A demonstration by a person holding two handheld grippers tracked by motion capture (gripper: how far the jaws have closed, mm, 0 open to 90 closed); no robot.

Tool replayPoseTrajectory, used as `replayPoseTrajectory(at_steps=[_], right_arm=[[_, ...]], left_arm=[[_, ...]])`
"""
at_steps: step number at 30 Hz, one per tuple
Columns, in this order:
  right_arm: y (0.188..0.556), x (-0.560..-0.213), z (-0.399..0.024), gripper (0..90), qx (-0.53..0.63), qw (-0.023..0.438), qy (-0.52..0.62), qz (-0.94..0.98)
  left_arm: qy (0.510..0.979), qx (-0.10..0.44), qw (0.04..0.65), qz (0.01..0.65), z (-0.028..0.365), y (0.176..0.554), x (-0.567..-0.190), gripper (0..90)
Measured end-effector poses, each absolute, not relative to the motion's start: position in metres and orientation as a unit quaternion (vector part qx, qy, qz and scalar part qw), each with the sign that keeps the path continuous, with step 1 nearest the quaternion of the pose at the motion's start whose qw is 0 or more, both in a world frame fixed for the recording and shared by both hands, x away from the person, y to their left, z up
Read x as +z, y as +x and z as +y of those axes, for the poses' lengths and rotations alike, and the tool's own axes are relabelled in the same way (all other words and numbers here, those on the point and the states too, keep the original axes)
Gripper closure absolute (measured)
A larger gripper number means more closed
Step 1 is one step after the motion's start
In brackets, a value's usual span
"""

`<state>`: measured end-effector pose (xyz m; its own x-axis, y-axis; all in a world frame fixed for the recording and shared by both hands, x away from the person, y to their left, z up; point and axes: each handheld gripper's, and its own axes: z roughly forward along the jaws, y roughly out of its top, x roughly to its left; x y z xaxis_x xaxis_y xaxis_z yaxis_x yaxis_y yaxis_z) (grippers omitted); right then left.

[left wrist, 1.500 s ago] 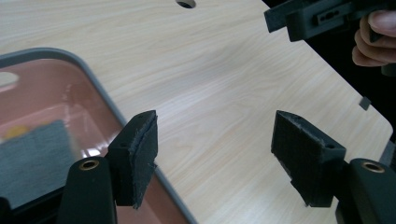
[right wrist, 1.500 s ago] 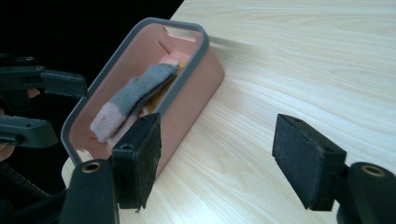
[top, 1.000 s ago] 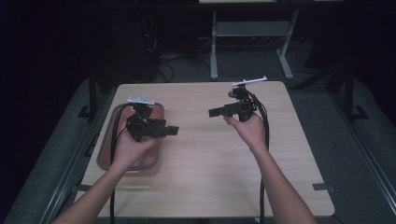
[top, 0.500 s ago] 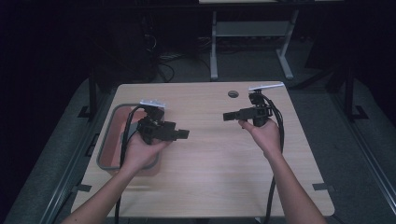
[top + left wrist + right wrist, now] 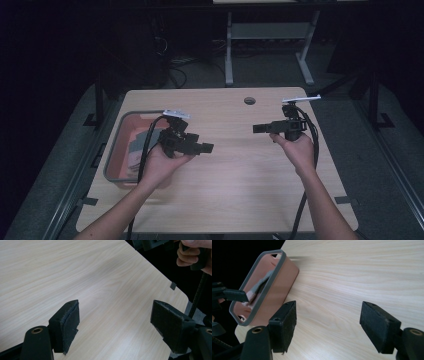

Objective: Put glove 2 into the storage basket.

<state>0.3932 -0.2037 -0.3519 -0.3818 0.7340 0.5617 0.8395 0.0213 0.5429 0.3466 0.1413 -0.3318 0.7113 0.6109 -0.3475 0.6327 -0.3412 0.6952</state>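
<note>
Both grippers are up off the table [image 5: 240,190], held level and pointing at each other across its middle, well apart, with only bare wood between the two sets of tips. Left gripper [image 5: 206,147]: jaws wide apart with nothing between them, and they have just been opening further; in the left gripper view the two foam pads [image 5: 71,320] frame bare tabletop, and the far table edge sits beyond the fingers. Right gripper [image 5: 259,128]: jaws also wide apart and empty; in the right gripper view its pads [image 5: 288,322] frame plain wood grain too. The nearest thing is the pink bin [image 5: 117,165] with a grey rim, standing on the table's left part, behind and to the outer side of the left gripper's fingers, with the left hand [image 5: 159,162] over its inner edge. From the right gripper's fingers the bin [image 5: 284,277] lies straight ahead and off to one side, well apart, and reads tilted only because that camera is rolled. Inside the bin there is a grey strip [image 5: 260,283] and something pale under it, too blurred to tell what. The right hand [image 5: 299,149] grips its handle behind the fingers, with the cable [image 5: 314,137] looping back past the wrist.
</note>
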Motion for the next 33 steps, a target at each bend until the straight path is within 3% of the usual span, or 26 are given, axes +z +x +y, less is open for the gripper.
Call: replayPoseTrajectory(at_steps=[33], right_arm=[[0.364, -0.386, -0.256, 28.7, -0.414, 0.063, -0.591, -0.690]], left_arm=[[0.833, -0.030, 0.423, 0.354, 0.103, 0.332, -0.357, 22.9]])
